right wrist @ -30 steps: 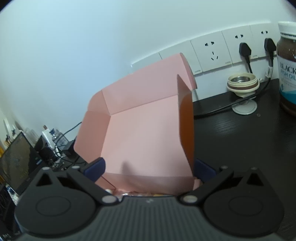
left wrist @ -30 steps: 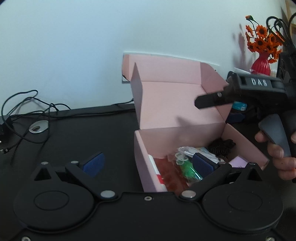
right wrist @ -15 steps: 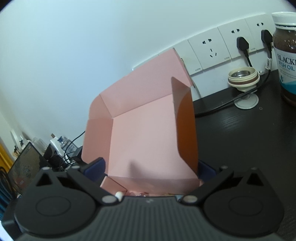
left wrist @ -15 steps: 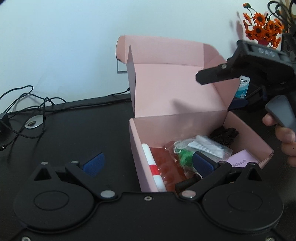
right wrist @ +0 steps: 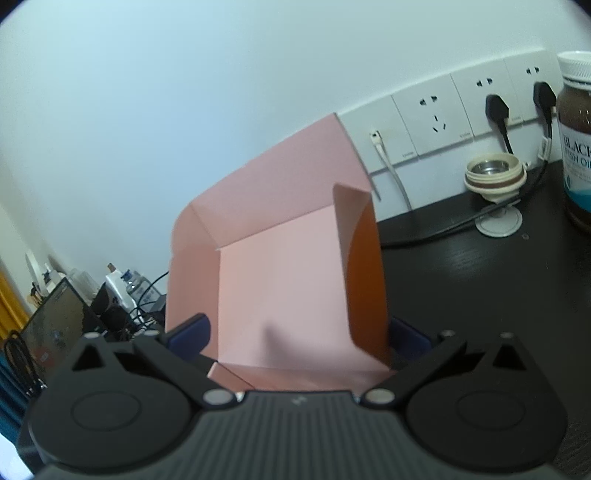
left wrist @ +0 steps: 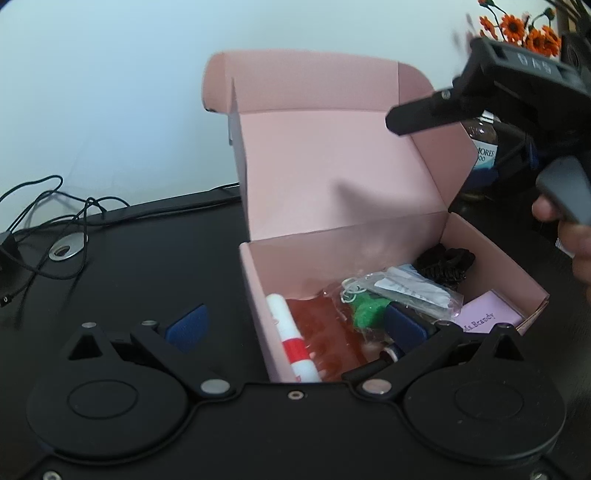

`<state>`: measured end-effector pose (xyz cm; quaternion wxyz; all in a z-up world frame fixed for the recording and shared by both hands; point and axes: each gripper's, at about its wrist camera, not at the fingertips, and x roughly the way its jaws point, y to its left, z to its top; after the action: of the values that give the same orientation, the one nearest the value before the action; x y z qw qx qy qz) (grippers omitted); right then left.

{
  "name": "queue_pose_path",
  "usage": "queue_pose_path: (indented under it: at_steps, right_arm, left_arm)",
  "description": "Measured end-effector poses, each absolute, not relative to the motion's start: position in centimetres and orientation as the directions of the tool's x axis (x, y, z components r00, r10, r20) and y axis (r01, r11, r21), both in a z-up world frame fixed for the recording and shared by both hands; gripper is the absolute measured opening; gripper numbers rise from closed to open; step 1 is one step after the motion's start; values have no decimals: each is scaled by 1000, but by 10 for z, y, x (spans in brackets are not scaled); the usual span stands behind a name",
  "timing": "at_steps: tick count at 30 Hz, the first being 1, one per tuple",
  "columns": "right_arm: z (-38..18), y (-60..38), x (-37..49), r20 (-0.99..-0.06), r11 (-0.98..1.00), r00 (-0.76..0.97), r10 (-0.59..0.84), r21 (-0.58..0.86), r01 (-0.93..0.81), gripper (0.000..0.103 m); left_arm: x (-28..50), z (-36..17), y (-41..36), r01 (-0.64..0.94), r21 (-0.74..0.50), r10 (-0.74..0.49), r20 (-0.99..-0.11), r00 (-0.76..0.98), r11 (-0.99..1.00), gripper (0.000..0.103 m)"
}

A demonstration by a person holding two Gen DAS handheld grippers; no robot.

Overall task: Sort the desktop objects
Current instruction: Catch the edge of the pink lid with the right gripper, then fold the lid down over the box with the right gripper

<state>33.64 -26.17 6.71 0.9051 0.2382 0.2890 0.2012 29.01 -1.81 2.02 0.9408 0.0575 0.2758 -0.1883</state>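
A pink cardboard box (left wrist: 306, 258) sits on the black desk with its lid (left wrist: 332, 158) standing upright. Inside lie a white-and-red tube (left wrist: 291, 339), a red bag (left wrist: 325, 332), a clear bag with something green (left wrist: 373, 306), a black scrunchie (left wrist: 447, 262) and a lilac card (left wrist: 487, 317). My left gripper (left wrist: 295, 326) is open and straddles the box's left wall, one pad outside and one over the contents. My right gripper (right wrist: 299, 334) is open with the lid (right wrist: 280, 280) between its fingers, gripping nothing. One of its black fingers (left wrist: 424, 114) reaches across the lid's right edge, held by a hand (left wrist: 576, 243).
Wall sockets (right wrist: 436, 122) with two black plugs, a brown supplement jar (right wrist: 576, 140) and a beige cap-like piece (right wrist: 495, 181) stand right of the box. Loose cables (left wrist: 55, 221) and a metal grommet (left wrist: 66, 249) lie left. Orange flowers (left wrist: 517, 26) stand far right and a monitor (right wrist: 48, 325) far left.
The left gripper has closed in on the box from higher up, so more of the contents show. The right gripper has risen and drawn back a little from the lid.
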Motion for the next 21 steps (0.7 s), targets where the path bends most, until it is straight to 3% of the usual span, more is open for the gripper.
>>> queue_pose_path:
  at_steps: [3, 14, 21]
  right_arm:
    - [74, -262, 329, -397, 811, 764, 508, 520, -268, 102]
    - [82, -251, 313, -420, 846, 755, 503, 417, -332, 102]
    - [69, -263, 337, -433, 830, 747, 503, 484, -278, 102]
  left_arm:
    - [290, 21, -19, 387, 6, -323, -540, 777, 922, 103]
    - [288, 21, -20, 399, -3, -337, -539, 772, 917, 103]
    - [289, 21, -21, 391, -1, -327, -547, 770, 921, 103]
